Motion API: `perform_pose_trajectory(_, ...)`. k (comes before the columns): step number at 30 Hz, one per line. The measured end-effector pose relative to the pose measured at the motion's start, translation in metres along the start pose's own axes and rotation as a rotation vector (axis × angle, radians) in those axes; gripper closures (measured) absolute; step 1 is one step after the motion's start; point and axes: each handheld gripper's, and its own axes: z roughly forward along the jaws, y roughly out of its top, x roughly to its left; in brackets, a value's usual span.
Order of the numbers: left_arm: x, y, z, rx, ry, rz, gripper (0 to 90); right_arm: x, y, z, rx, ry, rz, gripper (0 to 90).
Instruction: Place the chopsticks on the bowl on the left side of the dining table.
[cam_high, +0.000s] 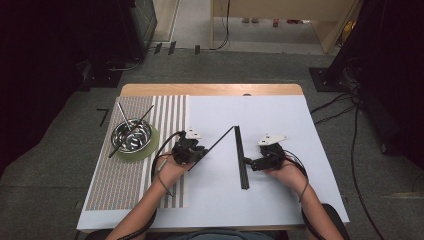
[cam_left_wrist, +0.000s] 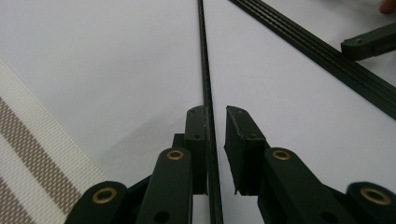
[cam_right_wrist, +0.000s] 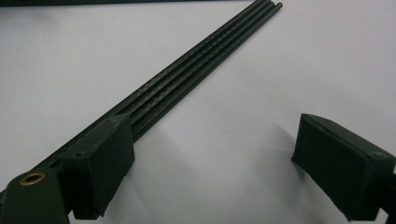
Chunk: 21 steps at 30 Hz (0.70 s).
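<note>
The left gripper (cam_left_wrist: 215, 122) stands narrow astride a single black rod (cam_left_wrist: 205, 70) running straight ahead between its jaws, while the right gripper (cam_right_wrist: 212, 154) gapes wide, the rod bundle (cam_right_wrist: 196, 70) lying by its left jaw.

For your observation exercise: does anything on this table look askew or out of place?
Yes. One thin black rod lies slanted away from the bundle of rods, meeting it only at the far end. Two metal sticks also lean crossed in the steel bowl. Nothing looks spilled or broken.

text: none readable | labels: none | numbers: none | signs: none on any surface
</note>
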Motion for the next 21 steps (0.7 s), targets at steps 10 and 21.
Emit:
perform_pose_trajectory(10, -0.004, -0.001, 0.019, 0.012, 0.041, 0.02, 80.3, 0.0, 0.0, 0.0, 0.002, 0.0, 0.0, 11.9)
perform_pose_trajectory(21, -0.003, -0.003, 0.019, -0.013, 0.046, 0.021, 87.1, 0.0, 0.0, 0.0, 0.001, 0.0, 0.0, 11.9)
